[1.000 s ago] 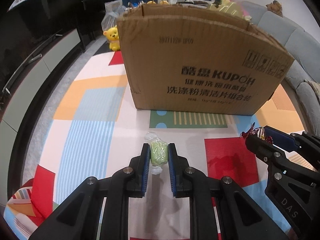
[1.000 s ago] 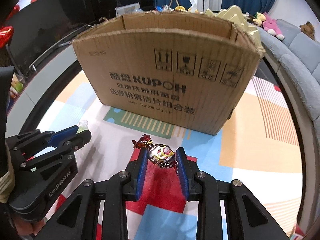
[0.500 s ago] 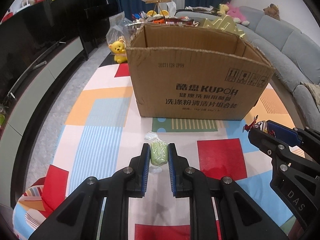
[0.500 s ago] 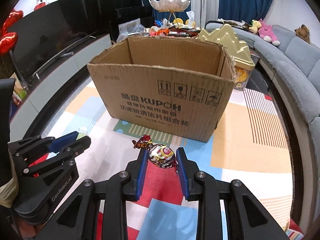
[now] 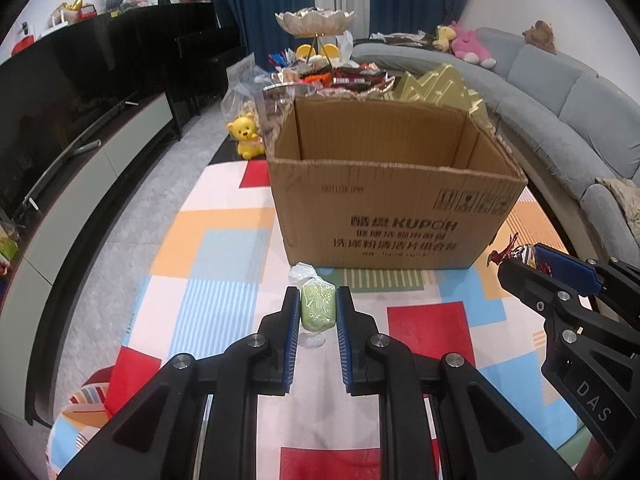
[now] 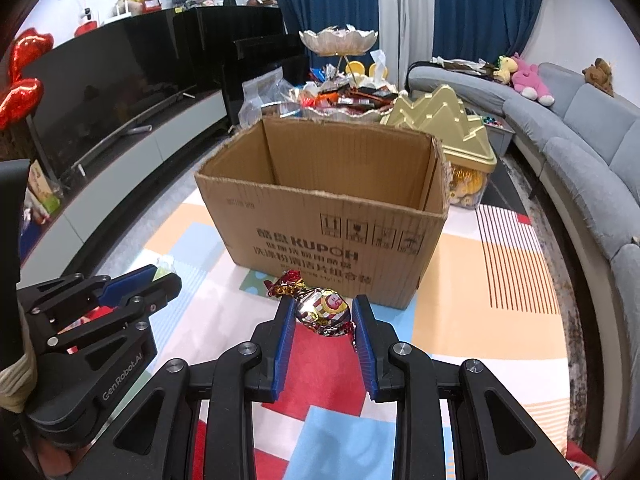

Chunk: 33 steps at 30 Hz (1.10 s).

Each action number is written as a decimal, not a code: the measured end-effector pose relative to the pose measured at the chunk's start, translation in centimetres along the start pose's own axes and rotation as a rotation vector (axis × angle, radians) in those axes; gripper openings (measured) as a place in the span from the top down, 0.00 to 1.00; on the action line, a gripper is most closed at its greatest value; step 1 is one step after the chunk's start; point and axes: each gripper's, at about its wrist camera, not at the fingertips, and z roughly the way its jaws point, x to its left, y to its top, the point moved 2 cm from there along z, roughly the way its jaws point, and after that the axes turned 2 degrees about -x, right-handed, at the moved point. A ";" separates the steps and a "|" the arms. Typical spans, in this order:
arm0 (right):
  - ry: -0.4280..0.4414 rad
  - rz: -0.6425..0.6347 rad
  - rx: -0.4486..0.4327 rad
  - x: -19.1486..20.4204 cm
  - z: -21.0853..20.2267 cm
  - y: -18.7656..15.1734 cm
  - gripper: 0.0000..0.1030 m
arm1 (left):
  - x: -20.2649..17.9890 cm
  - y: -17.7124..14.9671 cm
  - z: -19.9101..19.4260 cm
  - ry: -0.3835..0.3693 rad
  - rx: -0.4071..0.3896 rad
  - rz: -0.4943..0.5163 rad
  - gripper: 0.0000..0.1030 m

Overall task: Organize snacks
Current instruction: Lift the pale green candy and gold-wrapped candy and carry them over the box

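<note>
An open brown cardboard box (image 5: 396, 216) stands on the patterned mat; it also shows in the right wrist view (image 6: 320, 228). My left gripper (image 5: 318, 306) is shut on a green candy in clear wrap (image 5: 318, 308), held above the mat in front of the box. My right gripper (image 6: 323, 314) is shut on a shiny foil-wrapped candy (image 6: 322, 308), also short of the box. Each gripper appears in the other's view: the right one (image 5: 532, 262) at right, the left one (image 6: 156, 276) at left. The box's floor is hidden.
A colourful floor mat (image 5: 224, 248) lies underneath. Behind the box are a pile of snacks under a tiered dish (image 6: 340, 92), a gold lidded container (image 6: 444, 128) and a yellow bear (image 5: 248, 136). A TV cabinet (image 5: 80, 168) runs along the left, a grey sofa (image 6: 580, 152) on the right.
Both grippers, still holding their candies, have risen and pulled back from the box, so its open top and inner walls now show.
</note>
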 end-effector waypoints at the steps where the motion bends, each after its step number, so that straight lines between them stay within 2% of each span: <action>1: 0.000 0.000 -0.005 0.0 -0.2 0.1 0.70 | 0.0 0.2 -0.2 0.000 -0.004 0.000 0.82; 14: -0.006 0.002 -0.091 -0.3 -2.9 3.8 0.70 | -0.3 4.0 -2.7 -0.015 -0.080 0.015 0.82; 33: -0.024 -0.005 -0.161 -0.8 -4.2 7.5 0.70 | -0.8 8.3 -3.4 -0.033 -0.130 0.032 0.82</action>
